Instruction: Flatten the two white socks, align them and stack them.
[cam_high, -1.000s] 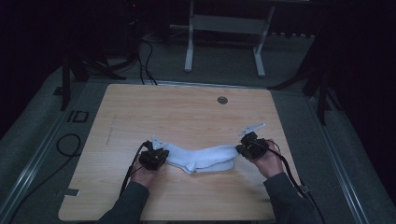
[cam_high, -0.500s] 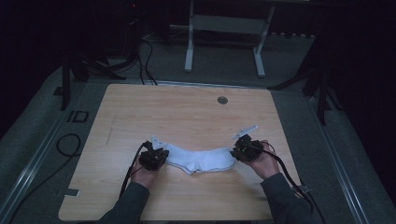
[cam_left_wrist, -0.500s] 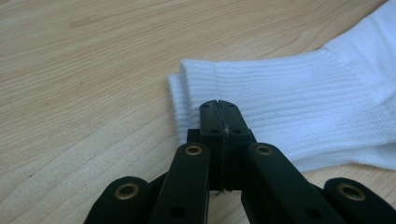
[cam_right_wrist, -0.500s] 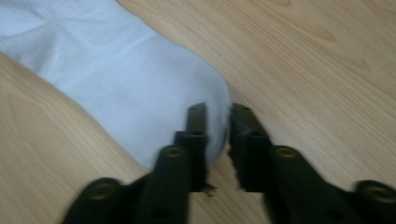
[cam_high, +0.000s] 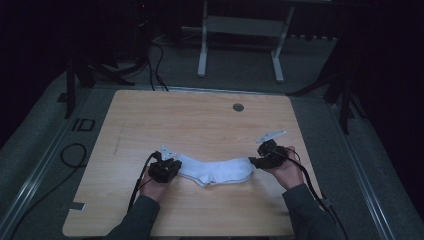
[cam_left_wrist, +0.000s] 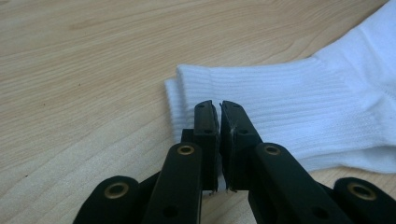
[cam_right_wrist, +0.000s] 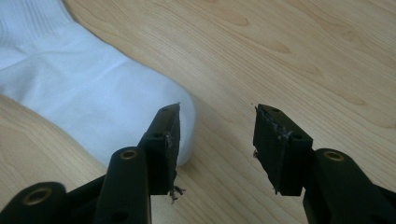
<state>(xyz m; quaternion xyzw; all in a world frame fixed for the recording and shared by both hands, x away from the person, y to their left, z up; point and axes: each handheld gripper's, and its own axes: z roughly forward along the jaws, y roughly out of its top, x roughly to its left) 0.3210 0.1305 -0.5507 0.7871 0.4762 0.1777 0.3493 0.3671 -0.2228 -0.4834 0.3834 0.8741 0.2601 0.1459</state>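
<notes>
A white sock (cam_high: 216, 171), soft, light and limp, is laid near the tabletop's (cam_high: 200, 120) front edge. Its ribbed cuff is pinched by the left gripper (cam_left_wrist: 218, 119); the right gripper (cam_right_wrist: 217, 128) is spread wide beside the toe, the likeliest hold.

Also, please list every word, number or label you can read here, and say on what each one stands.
"ID": pale marks on the grey floor left of the table; small, so the reading is uncertain.
No text on the white socks or either gripper.
</notes>
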